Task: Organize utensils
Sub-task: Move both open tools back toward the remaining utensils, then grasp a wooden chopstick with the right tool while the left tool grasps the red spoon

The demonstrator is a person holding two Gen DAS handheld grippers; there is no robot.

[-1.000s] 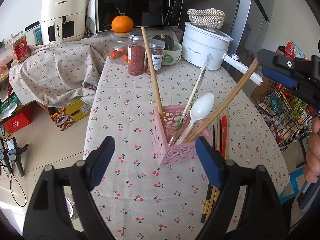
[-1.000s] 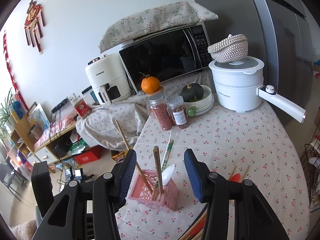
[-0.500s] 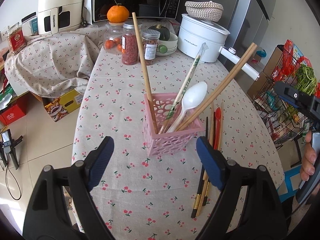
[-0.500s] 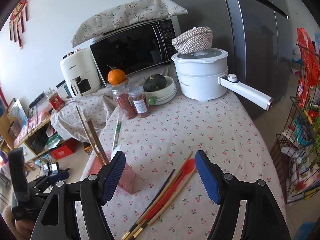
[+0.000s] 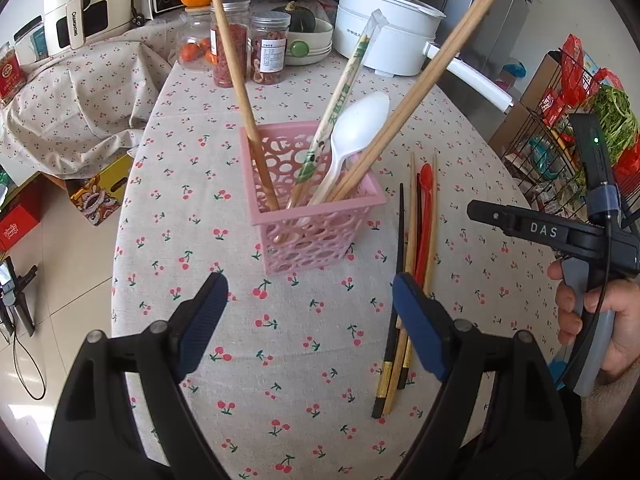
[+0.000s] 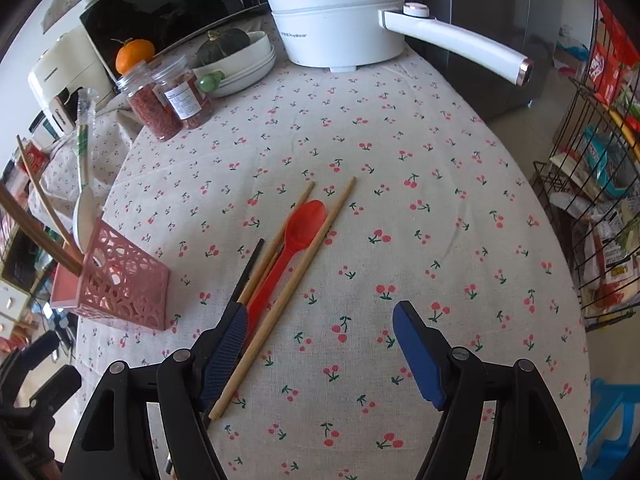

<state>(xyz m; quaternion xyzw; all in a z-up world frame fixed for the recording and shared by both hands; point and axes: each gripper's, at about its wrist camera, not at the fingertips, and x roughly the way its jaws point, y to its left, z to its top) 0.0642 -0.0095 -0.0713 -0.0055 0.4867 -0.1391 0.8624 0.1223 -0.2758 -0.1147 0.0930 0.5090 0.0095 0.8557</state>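
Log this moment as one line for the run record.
left gripper: open, empty | right gripper: jaws just opening, empty | red spoon: on tablecloth among loose chopsticks | pink basket: holds white spoon, chopsticks

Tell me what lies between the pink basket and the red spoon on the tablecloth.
In the left wrist view, a black chopstick and a wooden chopstick lie between the pink basket and the red spoon.

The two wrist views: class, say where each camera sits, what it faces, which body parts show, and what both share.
Left wrist: on the left gripper, angled down at the pink basket; the person's other hand shows at right.
Right wrist: on the right gripper, angled down at the red spoon and loose chopsticks; no hand visible.
Shared: basket, spoon, chopsticks, white pot.
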